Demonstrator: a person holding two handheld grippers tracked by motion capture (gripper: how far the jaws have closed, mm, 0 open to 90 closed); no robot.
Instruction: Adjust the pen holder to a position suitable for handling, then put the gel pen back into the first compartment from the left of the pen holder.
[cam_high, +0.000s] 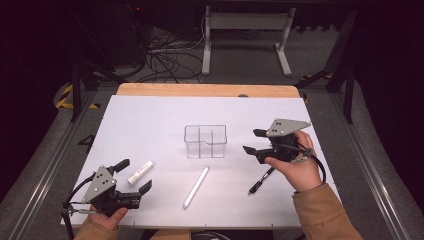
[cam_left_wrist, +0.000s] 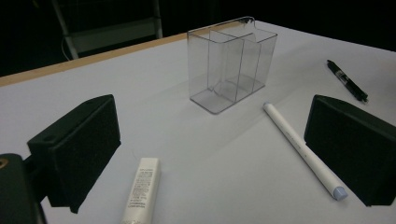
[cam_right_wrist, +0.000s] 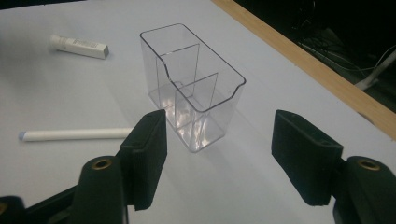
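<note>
A clear plastic organizer (cam_high: 205, 141) with three compartments stands empty at the table's middle; the left gripper view has this organizer (cam_left_wrist: 232, 64) ahead, and the right gripper view has the organizer (cam_right_wrist: 192, 86) just beyond the jaws. A white pen (cam_high: 195, 187) lies in front of it, a small white tube (cam_high: 140, 172) to the left, a black pen (cam_high: 261, 181) to the right. My left gripper (cam_high: 133, 175) is open near the tube (cam_left_wrist: 142, 189), with the white pen (cam_left_wrist: 303, 149) by its right jaw. My right gripper (cam_high: 254, 141) is open, empty, facing the organizer from the right.
A white sheet (cam_high: 150, 120) covers the table, with a wooden edge (cam_high: 205, 90) at the far side. Beyond it stand a white frame (cam_high: 245, 35) and loose cables (cam_high: 165, 60) on the floor. A metal rail (cam_high: 45, 170) runs along the left.
</note>
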